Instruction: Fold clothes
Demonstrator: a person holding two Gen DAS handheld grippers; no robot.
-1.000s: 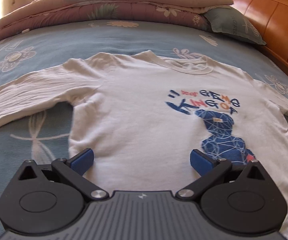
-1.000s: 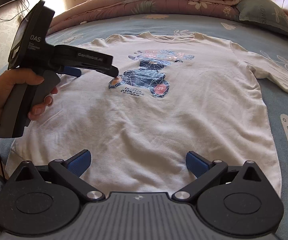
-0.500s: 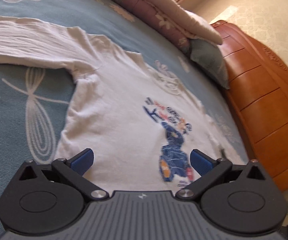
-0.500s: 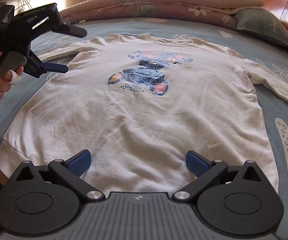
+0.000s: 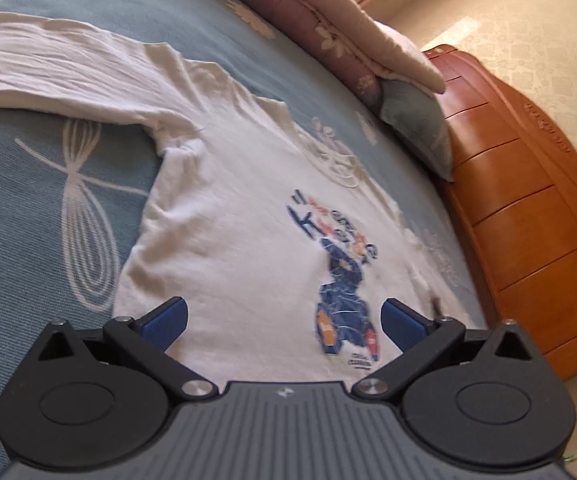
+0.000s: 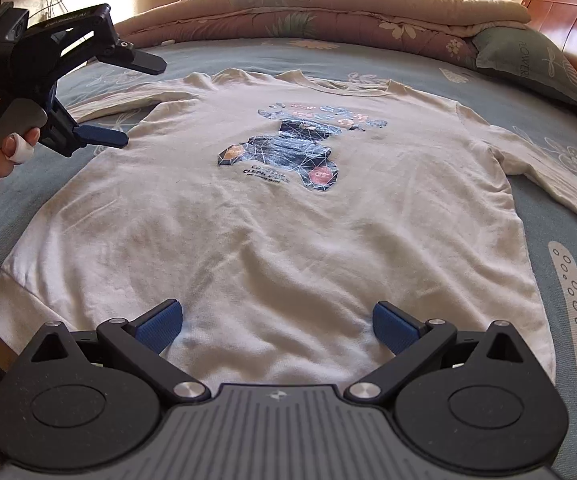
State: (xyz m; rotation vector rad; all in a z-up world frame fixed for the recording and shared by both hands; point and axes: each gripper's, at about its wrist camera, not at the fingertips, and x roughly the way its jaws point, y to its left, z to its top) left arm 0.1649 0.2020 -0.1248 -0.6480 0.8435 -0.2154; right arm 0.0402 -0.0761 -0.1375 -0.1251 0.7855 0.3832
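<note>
the white shirt (image 6: 272,232) is spread flat, print up, on the blue bedspread (image 6: 568,216). the left gripper (image 6: 128,100) is held released above the left sleeve (image 5: 60,76); the right gripper (image 6: 276,326) is spread empty over the near hem. the sleeve is best pinched near its cuff and laid inward across the chest.

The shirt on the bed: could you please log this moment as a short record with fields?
garment: white long-sleeved shirt, front up, printed graphic on the chest
state: spread flat, unfolded, sleeves out to both sides
surface: blue patterned bed
left gripper: open, in the air near the shirt's left sleeve, holding nothing
right gripper: open, over the hem, holding nothing
background: folded quilt, pillow, wooden headboard
</note>
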